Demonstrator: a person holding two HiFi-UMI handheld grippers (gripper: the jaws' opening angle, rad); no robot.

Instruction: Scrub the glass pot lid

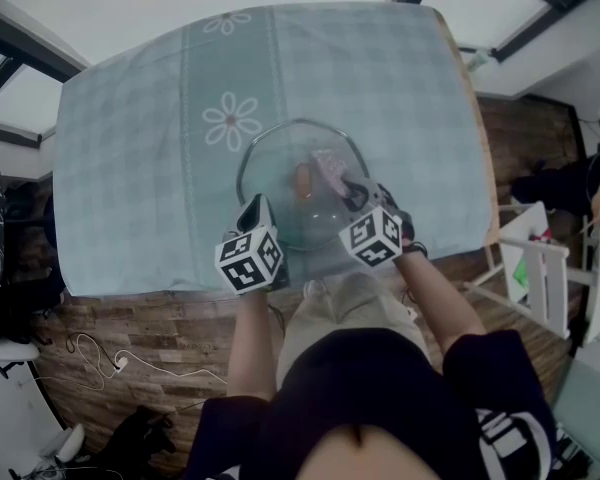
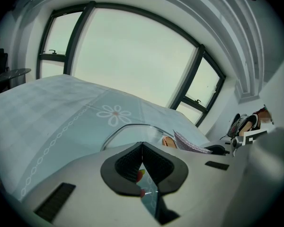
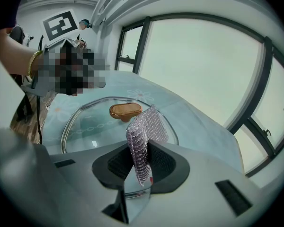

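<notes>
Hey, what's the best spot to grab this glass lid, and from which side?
The brown knob at the centre of the lid, from straight above. The lid lies flat, dome up, so its rim sits low on the tablecloth, while the knob stands proud. It looks oval, so closing across its narrow sides probably holds best.

Head camera looks down; 2 tool cameras share lid (image 3: 90,124).

No text, label, brand or number can be read in any view.
</notes>
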